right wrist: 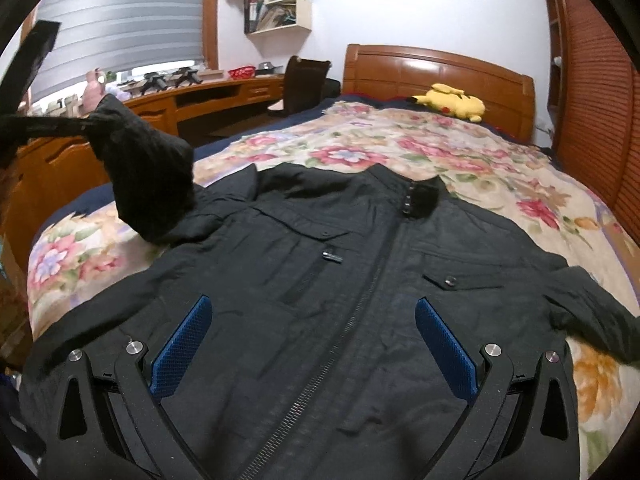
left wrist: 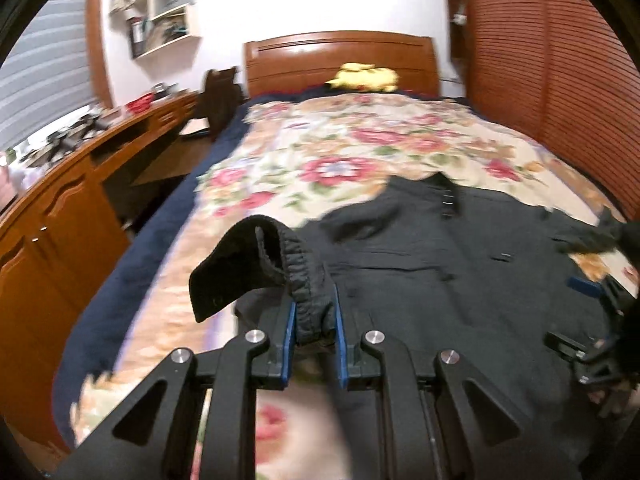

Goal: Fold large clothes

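Our left gripper (left wrist: 315,312) pinches the elasticated cuff (left wrist: 300,276) of the black zip-front jacket (right wrist: 320,280) spread on the floral bedspread (right wrist: 460,152); only the right view shows our right gripper (right wrist: 314,336) gaping wide above its zipper.

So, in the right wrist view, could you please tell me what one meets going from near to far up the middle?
right gripper → black jacket → jacket collar → floral blanket → headboard

Both wrist views low, facing headboard (left wrist: 340,56); share jacket (right wrist: 320,280).
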A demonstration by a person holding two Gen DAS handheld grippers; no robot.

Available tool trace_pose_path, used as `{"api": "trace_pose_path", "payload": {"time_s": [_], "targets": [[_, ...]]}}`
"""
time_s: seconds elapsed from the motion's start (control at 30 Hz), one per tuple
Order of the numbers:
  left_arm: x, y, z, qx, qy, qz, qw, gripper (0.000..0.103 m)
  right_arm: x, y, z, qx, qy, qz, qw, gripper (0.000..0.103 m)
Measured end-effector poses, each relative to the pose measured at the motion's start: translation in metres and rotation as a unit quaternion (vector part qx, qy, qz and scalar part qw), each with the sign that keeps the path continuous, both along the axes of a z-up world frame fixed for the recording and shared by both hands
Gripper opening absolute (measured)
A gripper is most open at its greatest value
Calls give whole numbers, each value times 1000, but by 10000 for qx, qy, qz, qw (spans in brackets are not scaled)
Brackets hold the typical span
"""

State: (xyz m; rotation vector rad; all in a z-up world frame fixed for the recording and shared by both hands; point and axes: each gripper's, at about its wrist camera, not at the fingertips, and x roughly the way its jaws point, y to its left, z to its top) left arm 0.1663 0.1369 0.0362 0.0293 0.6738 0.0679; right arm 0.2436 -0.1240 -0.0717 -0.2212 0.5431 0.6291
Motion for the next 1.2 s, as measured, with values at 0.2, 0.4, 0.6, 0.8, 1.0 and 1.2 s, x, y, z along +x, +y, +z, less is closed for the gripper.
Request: {"api": "trace_pose_path", "payload": {"time_s": [0.2, 0.4, 0.6, 0.8, 1.0, 1.2], "targets": [[-8, -57, -17, -123, 99, -434, 9989, 13, 4, -19, 1, 6, 52, -110, 9999, 103], [-20, -90, -38, -108, 284, -632, 9975, 13, 8, -30, 2, 100, 135, -184, 9997, 103], [-35, -101, -44, -292, 280, -751, 9964, 17, 8, -29, 2, 139, 192, -136, 9996, 103], [-63, -96, -44, -416, -2, -827, 9957, 37, 7, -21, 0, 148, 251, 3, 9996, 103], [-86, -77, -49, -491, -182, -757, 9958, 57, 4, -5, -4, 164, 322, 331, 9988, 97], [-100, -55, -59, -512, -231, -491, 9972, 59, 4, 19, -10, 110, 508, 624, 9967, 80]]}}
